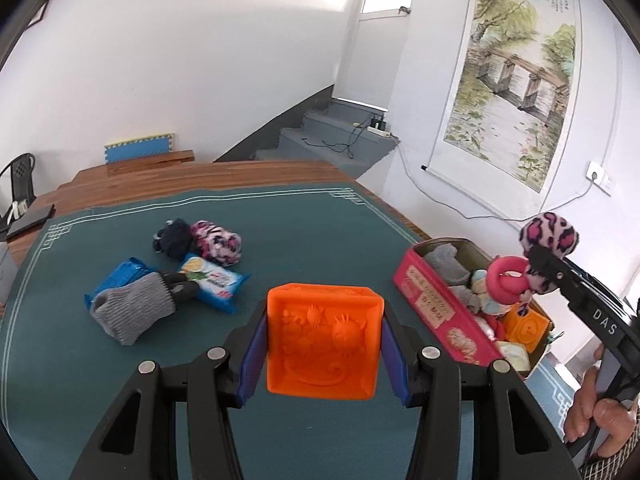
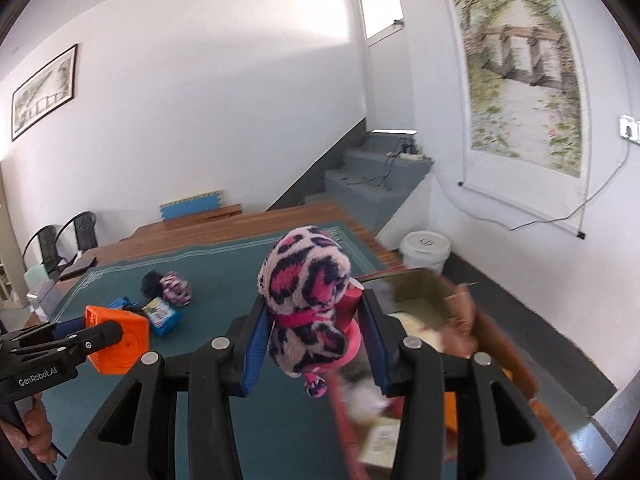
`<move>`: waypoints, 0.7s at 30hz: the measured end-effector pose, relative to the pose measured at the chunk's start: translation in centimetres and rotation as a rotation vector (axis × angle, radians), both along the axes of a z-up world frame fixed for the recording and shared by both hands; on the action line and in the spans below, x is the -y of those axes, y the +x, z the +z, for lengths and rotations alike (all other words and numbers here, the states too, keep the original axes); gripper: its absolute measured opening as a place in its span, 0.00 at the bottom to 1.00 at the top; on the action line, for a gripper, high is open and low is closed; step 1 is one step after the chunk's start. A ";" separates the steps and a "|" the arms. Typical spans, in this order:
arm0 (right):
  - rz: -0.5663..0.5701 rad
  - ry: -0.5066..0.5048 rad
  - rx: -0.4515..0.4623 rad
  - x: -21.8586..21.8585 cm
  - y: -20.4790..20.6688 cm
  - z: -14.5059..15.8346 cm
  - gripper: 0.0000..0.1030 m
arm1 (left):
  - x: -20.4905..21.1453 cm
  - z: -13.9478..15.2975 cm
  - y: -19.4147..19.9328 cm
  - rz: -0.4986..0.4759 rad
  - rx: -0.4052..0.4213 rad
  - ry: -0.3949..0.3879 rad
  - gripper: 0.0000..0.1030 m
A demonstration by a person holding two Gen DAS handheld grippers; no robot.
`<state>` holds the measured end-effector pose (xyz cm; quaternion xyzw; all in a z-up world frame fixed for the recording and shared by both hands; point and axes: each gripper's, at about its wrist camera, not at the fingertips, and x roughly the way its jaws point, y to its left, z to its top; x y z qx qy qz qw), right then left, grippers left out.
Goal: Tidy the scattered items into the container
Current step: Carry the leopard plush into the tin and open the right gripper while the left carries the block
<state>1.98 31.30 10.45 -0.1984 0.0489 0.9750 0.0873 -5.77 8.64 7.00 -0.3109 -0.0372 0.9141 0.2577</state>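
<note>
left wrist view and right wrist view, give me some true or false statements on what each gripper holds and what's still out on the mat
1. The left gripper is shut on the orange cube. True.
2. The right gripper is open and holds nothing. False: it is shut on the pink leopard plush.
3. The red tin already holds several items. True.
4. The grey sock lies inside the tin. False: it lies on the green mat, beside the blue snack packets.
5. A second orange cube sits in the tin. True.
</note>
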 end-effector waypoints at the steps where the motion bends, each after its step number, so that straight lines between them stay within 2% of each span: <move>1: -0.018 0.003 -0.005 -0.8 0.5 0.2 0.45 | -0.6 0.1 0.1 -0.008 0.000 0.001 0.51; 8: -0.141 -0.020 -0.004 -7.5 3.0 0.1 0.45 | -5.6 0.7 0.2 -0.084 0.010 0.009 0.51; 11: -0.134 -0.067 0.017 -9.7 3.3 -0.1 0.45 | -8.6 0.9 -0.1 -0.133 0.022 0.017 0.51; 14: -0.132 -0.071 0.027 -10.6 3.0 -0.3 0.45 | -11.7 1.2 -0.7 -0.183 0.031 0.033 0.51; 18: -0.114 -0.075 0.057 -11.8 0.6 0.2 0.45 | -15.2 1.0 -1.3 -0.230 0.051 0.049 0.51; 21: -0.073 -0.097 0.105 -12.5 -2.9 0.4 0.45 | -17.1 0.5 -1.8 -0.244 0.057 0.039 0.51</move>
